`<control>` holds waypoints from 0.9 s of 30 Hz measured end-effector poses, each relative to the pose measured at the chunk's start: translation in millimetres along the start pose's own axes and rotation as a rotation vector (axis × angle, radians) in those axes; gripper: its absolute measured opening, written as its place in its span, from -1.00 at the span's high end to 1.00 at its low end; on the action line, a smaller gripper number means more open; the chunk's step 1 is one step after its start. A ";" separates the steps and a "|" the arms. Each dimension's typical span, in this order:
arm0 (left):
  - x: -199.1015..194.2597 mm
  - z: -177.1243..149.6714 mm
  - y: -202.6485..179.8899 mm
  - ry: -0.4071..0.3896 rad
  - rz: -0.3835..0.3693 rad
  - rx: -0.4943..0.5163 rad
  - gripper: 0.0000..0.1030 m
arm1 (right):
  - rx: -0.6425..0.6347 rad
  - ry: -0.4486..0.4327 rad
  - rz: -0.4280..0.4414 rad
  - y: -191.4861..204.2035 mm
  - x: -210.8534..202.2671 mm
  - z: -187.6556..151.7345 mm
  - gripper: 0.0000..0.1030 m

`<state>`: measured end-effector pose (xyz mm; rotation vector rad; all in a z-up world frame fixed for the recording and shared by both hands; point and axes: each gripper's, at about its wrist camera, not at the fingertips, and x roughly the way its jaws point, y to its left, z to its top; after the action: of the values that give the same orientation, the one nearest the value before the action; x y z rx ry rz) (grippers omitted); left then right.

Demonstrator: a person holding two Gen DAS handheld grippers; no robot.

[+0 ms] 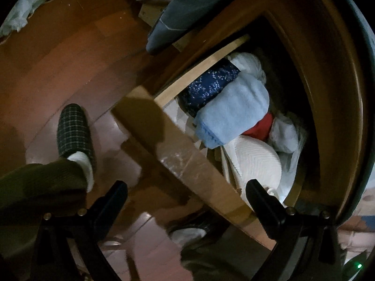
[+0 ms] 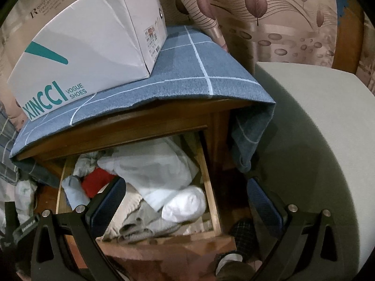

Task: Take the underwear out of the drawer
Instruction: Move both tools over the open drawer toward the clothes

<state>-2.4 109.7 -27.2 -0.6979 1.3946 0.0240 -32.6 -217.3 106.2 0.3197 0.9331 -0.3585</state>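
The wooden drawer (image 2: 212,194) of a nightstand stands pulled out and stuffed with folded clothes: a white bundle (image 2: 164,173), a red piece (image 2: 97,180), a pale blue piece (image 2: 75,192) and grey-beige knits (image 2: 140,220). The left wrist view looks down on the same drawer (image 1: 192,164), showing a light blue garment (image 1: 234,110), a navy patterned one (image 1: 208,86), a red one (image 1: 260,128) and a white ribbed one (image 1: 255,164). My left gripper (image 1: 185,196) hangs open above the drawer front. My right gripper (image 2: 185,199) is open in front of the drawer, holding nothing.
A white shoe box (image 2: 89,46) sits on the blue checked cloth (image 2: 187,75) covering the nightstand. A grey mattress edge (image 2: 316,140) is on the right, a curtain (image 2: 269,11) behind. A person's slippered feet (image 1: 75,133) stand on the wooden floor (image 1: 70,58).
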 end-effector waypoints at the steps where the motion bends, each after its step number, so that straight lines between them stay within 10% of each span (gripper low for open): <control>1: 3.5 -3.5 0.6 0.002 0.014 0.010 -1.00 | -0.007 0.008 0.002 0.8 1.2 0.1 -0.99; 14: -2.8 -5.2 2.4 0.013 0.079 0.071 -1.00 | -0.053 0.074 0.027 9.2 11.1 -1.5 -0.99; 27: -10.9 -3.3 -27.1 -0.104 0.263 0.295 -0.98 | -0.107 0.349 0.167 8.8 41.0 0.3 -0.88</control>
<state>3.5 90.7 -5.7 -0.2627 1.3469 0.0596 -6.3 -216.1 73.6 0.3661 1.2535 -0.0992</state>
